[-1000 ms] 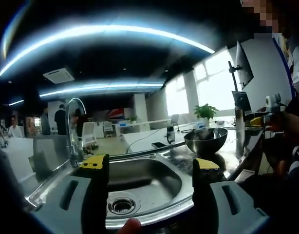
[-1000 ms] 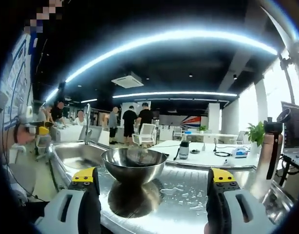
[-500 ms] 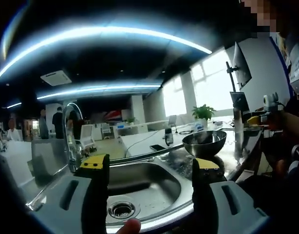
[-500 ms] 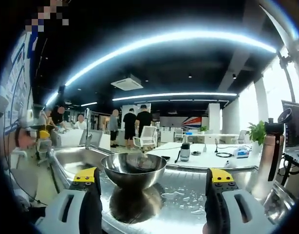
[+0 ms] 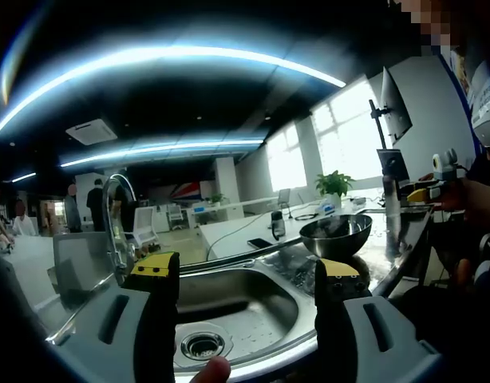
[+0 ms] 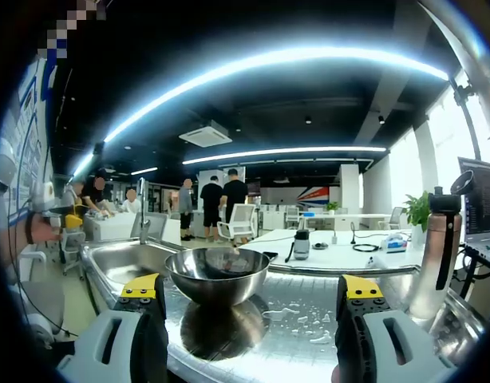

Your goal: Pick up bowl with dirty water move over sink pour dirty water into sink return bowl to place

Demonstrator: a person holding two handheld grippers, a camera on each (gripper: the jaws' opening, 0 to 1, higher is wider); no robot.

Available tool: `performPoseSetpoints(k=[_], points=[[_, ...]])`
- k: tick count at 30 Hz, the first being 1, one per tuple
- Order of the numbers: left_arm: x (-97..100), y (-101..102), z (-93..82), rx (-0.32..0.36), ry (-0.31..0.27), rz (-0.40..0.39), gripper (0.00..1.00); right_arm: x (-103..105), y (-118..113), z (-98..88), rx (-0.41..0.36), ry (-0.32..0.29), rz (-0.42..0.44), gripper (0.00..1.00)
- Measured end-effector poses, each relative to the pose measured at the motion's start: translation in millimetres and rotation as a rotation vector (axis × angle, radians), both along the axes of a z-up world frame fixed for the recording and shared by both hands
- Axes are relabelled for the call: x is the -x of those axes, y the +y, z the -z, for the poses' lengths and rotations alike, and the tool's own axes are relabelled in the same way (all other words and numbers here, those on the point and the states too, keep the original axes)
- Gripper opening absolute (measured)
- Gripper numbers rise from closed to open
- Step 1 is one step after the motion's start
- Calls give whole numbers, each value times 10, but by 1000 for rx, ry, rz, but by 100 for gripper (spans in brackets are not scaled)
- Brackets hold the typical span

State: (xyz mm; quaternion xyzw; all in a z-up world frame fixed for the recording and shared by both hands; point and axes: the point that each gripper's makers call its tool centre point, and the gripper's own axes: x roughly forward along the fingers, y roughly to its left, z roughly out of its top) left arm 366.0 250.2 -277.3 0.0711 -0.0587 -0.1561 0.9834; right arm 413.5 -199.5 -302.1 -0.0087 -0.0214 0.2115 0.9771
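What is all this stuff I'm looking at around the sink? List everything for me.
Bowl: one, shiny steel, standing on the wet drainboard beside the basin.
Sink: one, steel, basin with a round drain, left of the bowl.
Tap: one, chrome, curved, behind the basin.
Drainboard: one, steel, dotted with water drops.
Bottle: one, steel with dark cap, upright at the drainboard's right end.
Potted plant: one, green, by the windows.
White tables: several, white, behind the counter, with small gadgets and cables.
People: several, standing far back in the room.
Left gripper: grey jaws, yellow tips, open over the sink.
Right gripper: same colours, open, facing the bowl.
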Motion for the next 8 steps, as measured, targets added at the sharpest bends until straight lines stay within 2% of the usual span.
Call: performPoseSetpoints(k=[8], points=[[8,-3,2,6,0,2,69,42,-46,-20,-4,-4,12,81]])
